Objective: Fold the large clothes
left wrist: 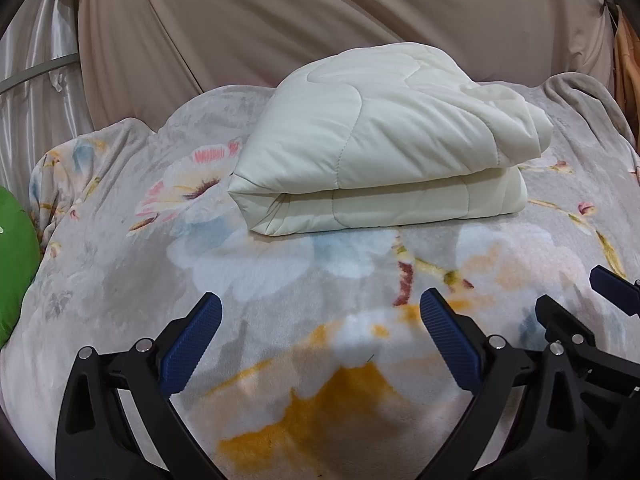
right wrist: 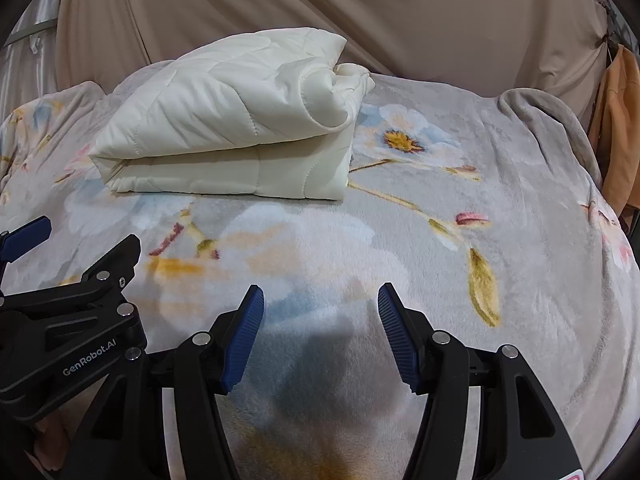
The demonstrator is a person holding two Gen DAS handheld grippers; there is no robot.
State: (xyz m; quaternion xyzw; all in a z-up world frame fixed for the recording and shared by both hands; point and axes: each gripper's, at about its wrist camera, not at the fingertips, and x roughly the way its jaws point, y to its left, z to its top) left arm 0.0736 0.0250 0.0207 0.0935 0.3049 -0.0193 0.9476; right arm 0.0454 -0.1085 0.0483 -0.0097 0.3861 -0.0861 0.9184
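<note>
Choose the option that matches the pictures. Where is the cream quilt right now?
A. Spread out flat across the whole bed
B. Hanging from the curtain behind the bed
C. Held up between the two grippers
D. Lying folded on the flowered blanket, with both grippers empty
D: the quilt lies folded in layers on the flowered blanket, while the left gripper and the right gripper stand open in front of it with nothing between their fingers.

Folded quilt (left wrist: 384, 140) lies on blanket (left wrist: 280, 280), curtain (left wrist: 320, 8) behind
</note>
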